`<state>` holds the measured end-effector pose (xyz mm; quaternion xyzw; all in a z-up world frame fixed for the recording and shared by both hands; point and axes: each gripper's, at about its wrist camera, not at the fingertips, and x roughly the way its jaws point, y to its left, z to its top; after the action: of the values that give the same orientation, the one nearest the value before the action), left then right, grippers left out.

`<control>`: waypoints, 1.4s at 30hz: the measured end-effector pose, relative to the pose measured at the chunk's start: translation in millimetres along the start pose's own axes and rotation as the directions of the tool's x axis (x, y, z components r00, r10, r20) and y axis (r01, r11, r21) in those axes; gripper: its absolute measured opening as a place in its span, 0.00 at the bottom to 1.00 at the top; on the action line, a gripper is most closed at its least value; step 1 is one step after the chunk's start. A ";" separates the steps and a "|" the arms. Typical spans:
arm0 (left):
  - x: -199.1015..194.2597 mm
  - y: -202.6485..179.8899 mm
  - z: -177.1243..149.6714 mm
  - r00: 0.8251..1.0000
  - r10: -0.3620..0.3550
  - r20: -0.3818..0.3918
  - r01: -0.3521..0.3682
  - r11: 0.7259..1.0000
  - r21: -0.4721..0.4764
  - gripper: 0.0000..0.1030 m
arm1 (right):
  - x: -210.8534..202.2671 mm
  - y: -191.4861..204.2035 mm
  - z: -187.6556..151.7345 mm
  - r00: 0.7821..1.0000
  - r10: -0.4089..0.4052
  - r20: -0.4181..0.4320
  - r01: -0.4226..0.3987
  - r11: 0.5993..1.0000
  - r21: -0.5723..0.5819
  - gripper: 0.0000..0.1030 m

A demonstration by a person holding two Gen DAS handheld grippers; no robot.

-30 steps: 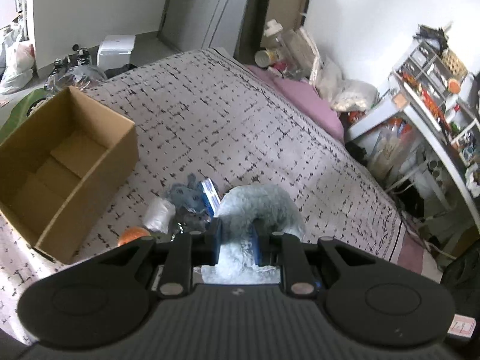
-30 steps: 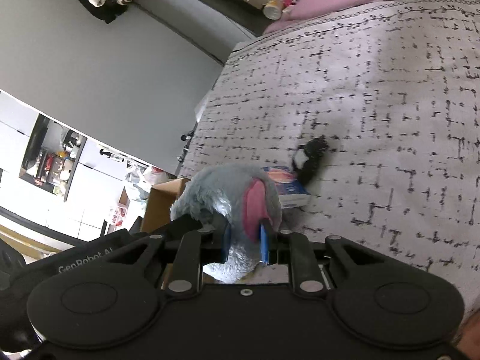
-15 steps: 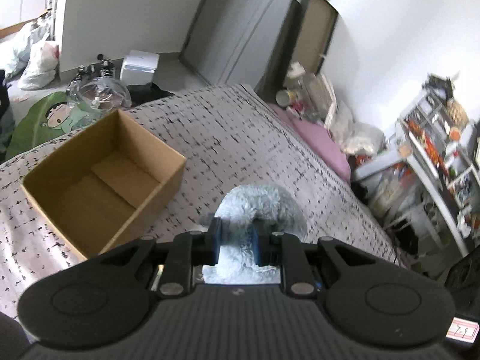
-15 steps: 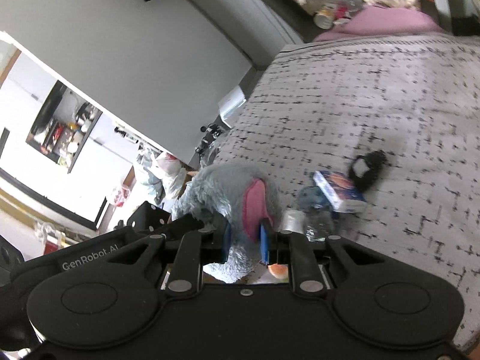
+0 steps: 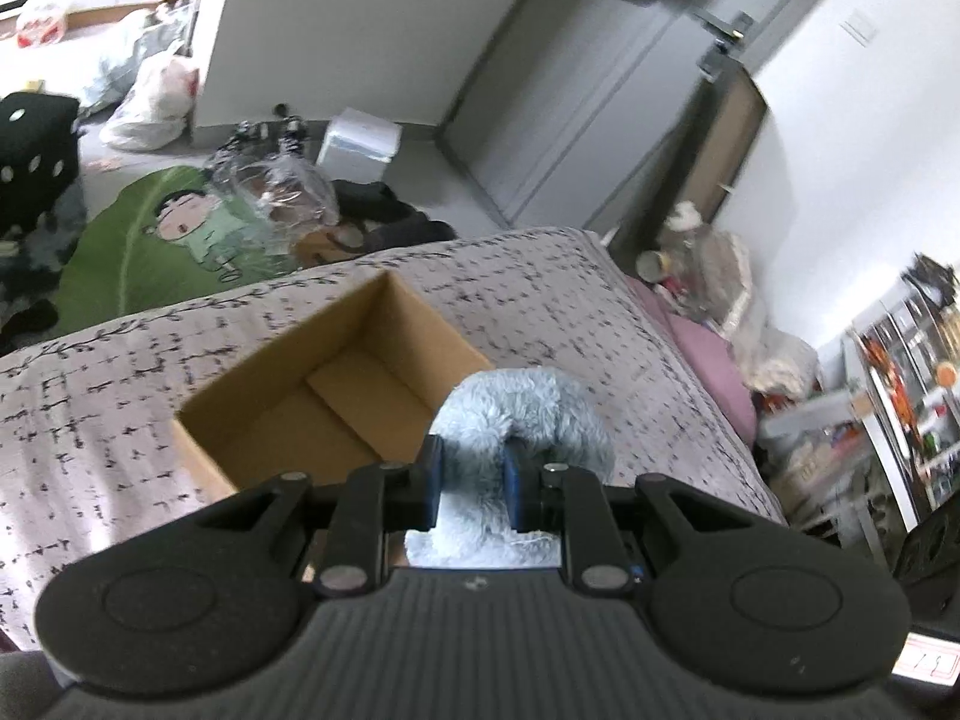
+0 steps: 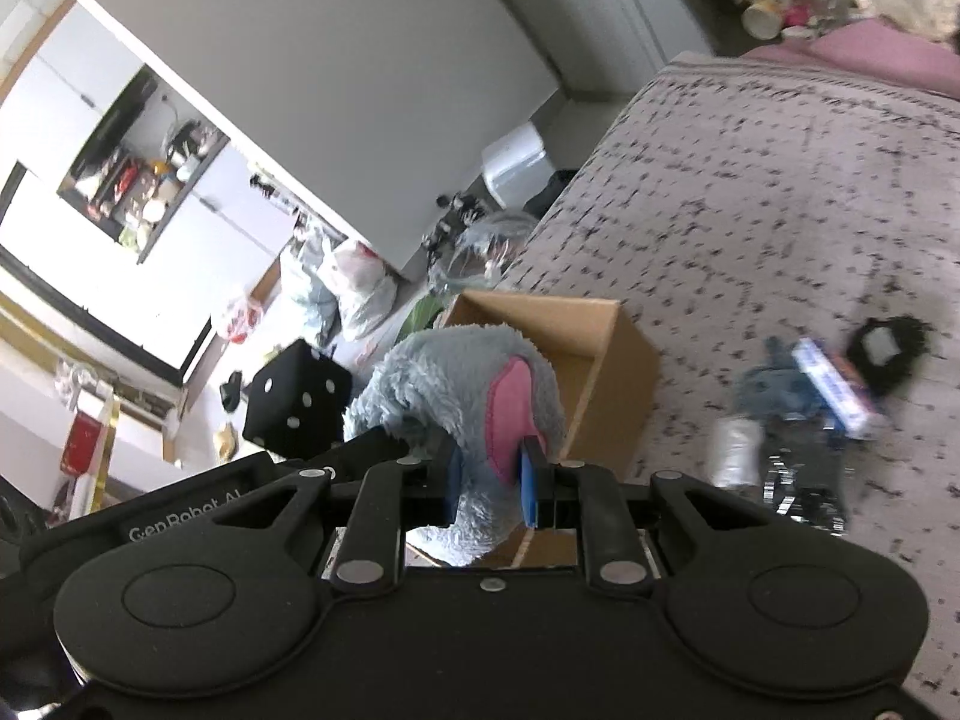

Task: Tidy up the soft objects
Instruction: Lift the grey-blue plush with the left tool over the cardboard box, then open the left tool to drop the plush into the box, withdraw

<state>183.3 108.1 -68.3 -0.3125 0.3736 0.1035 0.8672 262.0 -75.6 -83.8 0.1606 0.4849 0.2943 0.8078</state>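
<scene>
Both grippers hold one grey-blue plush toy in the air above the bed. In the left wrist view my left gripper [image 5: 471,483] is shut on a furry grey part of the plush toy [image 5: 528,408]. In the right wrist view my right gripper [image 6: 489,483] is shut on the plush toy [image 6: 444,378] beside its pink ear patch [image 6: 507,414]. An open brown cardboard box [image 5: 324,396] stands on the bed just beyond and left of the toy; its inside shows bare. From the right the cardboard box [image 6: 606,360] sits right behind the toy.
On the patterned bedspread [image 6: 750,192] lie a blue-and-white packet [image 6: 831,384], a black fuzzy item [image 6: 888,351], a blue-grey cloth [image 6: 774,396] and a silvery wrapper [image 6: 735,453]. Off the bed are a black dice cushion [image 6: 300,402], bags, a green mat [image 5: 156,246] and a cluttered shelf [image 5: 912,384].
Both grippers carried the plush toy sideways toward the cardboard box, which now sits close ahead of them. The small items on the bed dropped out of the left view.
</scene>
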 end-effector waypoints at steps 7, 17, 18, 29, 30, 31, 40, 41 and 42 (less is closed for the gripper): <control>15.2 40.7 16.7 1.000 0.020 -0.007 -0.020 0.998 -0.061 0.19 | 39.8 19.3 1.9 0.999 -0.005 -0.054 0.004 1.000 -0.012 0.19; 47.6 75.8 28.0 0.994 0.080 -0.070 -0.087 0.991 -0.098 0.19 | 89.3 25.9 0.4 0.991 -0.019 -0.136 0.021 1.000 0.009 0.19; 51.7 77.8 28.7 0.993 0.087 -0.078 -0.094 0.991 -0.100 0.19 | 93.5 25.3 0.1 0.989 -0.022 -0.144 0.024 1.000 0.012 0.19; 65.9 88.7 36.3 0.983 0.158 -0.099 -0.168 0.981 -0.101 0.23 | 113.9 27.9 2.5 0.981 -0.022 -0.195 0.024 1.000 0.010 0.27; 63.0 88.4 37.3 0.980 0.175 -0.098 -0.185 0.977 -0.105 0.24 | 110.7 28.5 2.3 0.981 -0.013 -0.191 0.016 1.000 0.015 0.27; 58.6 87.2 38.6 0.978 0.191 -0.087 -0.200 0.974 -0.107 0.24 | 107.4 29.2 2.9 0.983 -0.002 -0.184 0.005 1.000 0.019 0.27; 25.2 71.8 36.3 0.980 0.197 -0.040 -0.199 0.977 -0.076 0.46 | 58.1 22.6 1.2 0.994 0.017 -0.110 -0.014 0.999 0.036 0.42; 22.1 69.5 36.3 0.979 0.199 -0.036 -0.201 0.977 -0.075 0.50 | 53.7 20.5 1.3 0.994 0.022 -0.106 -0.018 0.999 0.040 0.43; 16.4 66.5 35.1 0.979 0.202 -0.028 -0.203 0.976 -0.073 0.54 | 46.5 18.2 0.1 0.994 0.029 -0.103 -0.024 0.999 0.043 0.43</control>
<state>187.8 181.1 -92.4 -0.3066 0.4080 0.2022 0.8358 272.8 -32.1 -105.9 0.1685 0.5301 0.3026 0.7740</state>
